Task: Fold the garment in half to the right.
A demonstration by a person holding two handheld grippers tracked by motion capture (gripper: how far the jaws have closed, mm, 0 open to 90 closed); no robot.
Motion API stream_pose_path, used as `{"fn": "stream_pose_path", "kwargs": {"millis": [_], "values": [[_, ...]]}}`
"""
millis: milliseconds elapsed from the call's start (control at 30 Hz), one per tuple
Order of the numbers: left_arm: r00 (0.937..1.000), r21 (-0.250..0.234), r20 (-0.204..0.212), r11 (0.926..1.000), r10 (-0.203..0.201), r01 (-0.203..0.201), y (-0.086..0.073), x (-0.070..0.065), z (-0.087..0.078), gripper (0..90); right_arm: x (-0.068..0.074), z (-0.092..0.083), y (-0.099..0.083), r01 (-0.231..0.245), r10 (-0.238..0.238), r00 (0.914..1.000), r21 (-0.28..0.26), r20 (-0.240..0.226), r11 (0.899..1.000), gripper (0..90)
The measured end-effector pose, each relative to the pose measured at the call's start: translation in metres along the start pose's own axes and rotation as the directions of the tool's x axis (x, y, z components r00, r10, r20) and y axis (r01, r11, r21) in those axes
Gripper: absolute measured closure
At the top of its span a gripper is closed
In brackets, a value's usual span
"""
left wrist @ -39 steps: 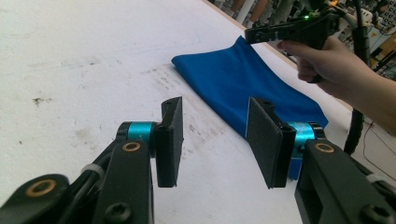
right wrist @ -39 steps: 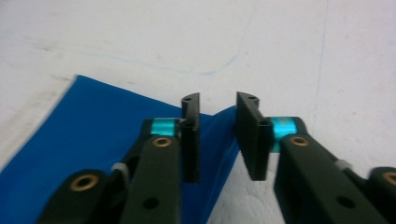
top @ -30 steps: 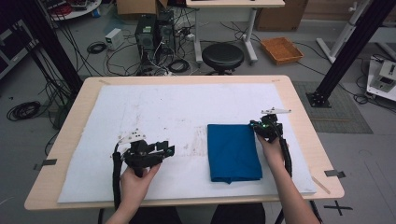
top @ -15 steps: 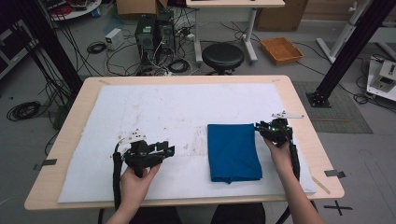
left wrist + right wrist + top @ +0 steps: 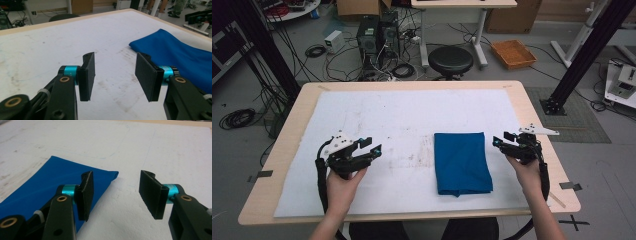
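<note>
Right now the person's two hands are sitting near the front edge of the table [image 5: 532, 100], each holding a gripper just above the white mat [image 5: 402, 120]. At about eight o'clock on the mat the left gripper [image 5: 373, 145] is hovering with its jaws standing well apart and nothing between them; its own view is showing bare, scuffed mat under the pads [image 5: 88, 75]. At roughly four o'clock the right gripper [image 5: 501, 140] is hanging just beside the right edge of the blue cloth [image 5: 461, 162] — jaws spread wide too, gripping nothing, apart from the fabric.

The cloth is lying flat a little right of the mat's centre, folded into a tidy rectangle with its long sides running toward twelve o'clock. In the right gripper view a far corner of the cloth [image 5: 110, 175] is showing a doubled edge, so I'm judging that at least one fold is done. Neither claw is touching it, which makes me think either the folding is finishing here or another fold is waiting — I can't tell which.

Farther off, past the table at twelve o'clock, a black stool [image 5: 450, 60] is standing among computer towers and loose cables on the floor.
</note>
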State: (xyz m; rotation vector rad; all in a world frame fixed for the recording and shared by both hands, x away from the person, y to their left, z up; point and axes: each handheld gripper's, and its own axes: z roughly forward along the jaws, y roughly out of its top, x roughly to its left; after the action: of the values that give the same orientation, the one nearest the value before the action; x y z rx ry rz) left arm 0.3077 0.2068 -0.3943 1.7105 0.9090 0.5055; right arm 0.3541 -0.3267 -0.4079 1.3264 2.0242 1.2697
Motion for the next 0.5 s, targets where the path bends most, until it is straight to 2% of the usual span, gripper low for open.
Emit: {"fn": "stream_pose_path", "kwargs": {"millis": [200,400,500], "values": [[0.9985,-0.017,-0.051,0.9997,0.019,-0.02,-0.001,0.019,-0.013,44.7,-0.005,-0.006,0.0,0.004,-0.004,0.9999,0.004,-0.012,1.0,44.0],[0.9958,-0.013,-0.089,0.9997,0.018,-0.019,-0.003,0.026,-0.018,37.9,-0.008,-0.006,0.001,-0.001,0.001,0.9997,0.009,-0.025,1.0,42.6],[0.9951,-0.012,-0.098,0.9998,0.016,-0.018,-0.004,0.029,-0.018,37.9,-0.008,-0.004,0.0,0.004,-0.003,0.9995,0.019,-0.032,1.0,42.1]]}}
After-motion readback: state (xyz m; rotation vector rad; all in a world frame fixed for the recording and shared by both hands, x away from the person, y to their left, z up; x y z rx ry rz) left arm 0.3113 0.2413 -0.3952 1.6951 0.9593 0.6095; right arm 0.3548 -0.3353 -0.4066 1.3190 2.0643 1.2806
